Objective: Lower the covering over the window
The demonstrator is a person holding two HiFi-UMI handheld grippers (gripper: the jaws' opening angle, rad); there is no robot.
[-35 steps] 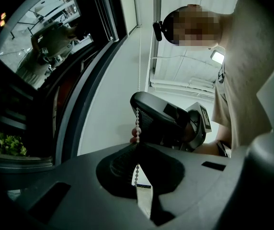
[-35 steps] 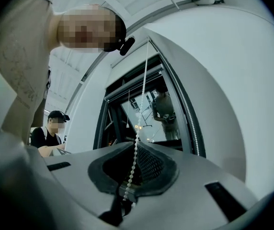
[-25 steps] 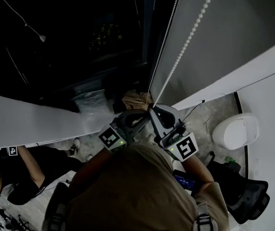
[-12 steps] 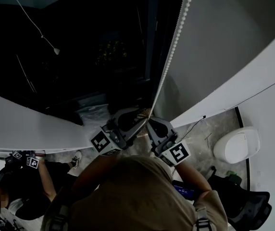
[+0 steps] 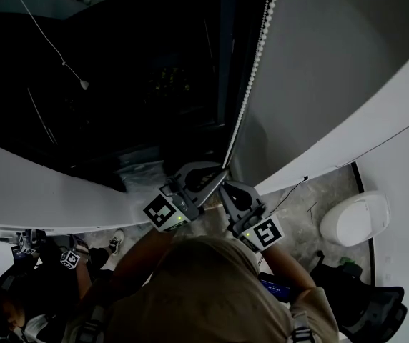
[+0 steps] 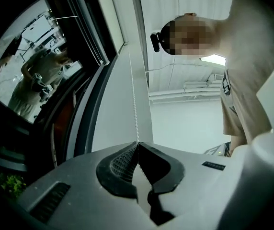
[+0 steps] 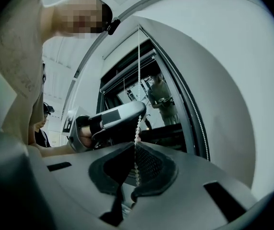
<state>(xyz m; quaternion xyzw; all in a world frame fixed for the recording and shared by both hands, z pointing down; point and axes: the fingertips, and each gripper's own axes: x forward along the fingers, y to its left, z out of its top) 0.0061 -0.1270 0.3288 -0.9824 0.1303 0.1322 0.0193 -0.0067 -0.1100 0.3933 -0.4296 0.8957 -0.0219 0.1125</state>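
Beside the dark window [image 5: 119, 84], head view: left gripper [image 5: 219, 174] and right gripper [image 5: 224, 186], their cubes bearing black-and-white square markers, meet on the white bead chain [image 5: 251, 70].
Left gripper view: the jaws have just been closing; ridged black pads [image 6: 121, 161] pinch the chain.
Right gripper view: the jaws are clamped on the beads.

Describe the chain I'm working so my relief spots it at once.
Find the dark window and the pale panel to its right. The bead chain runs down between the two into the right gripper, which is shut on it. It is a string of white beads, unlike the smooth thin cord with a small pull across the glass to the left.
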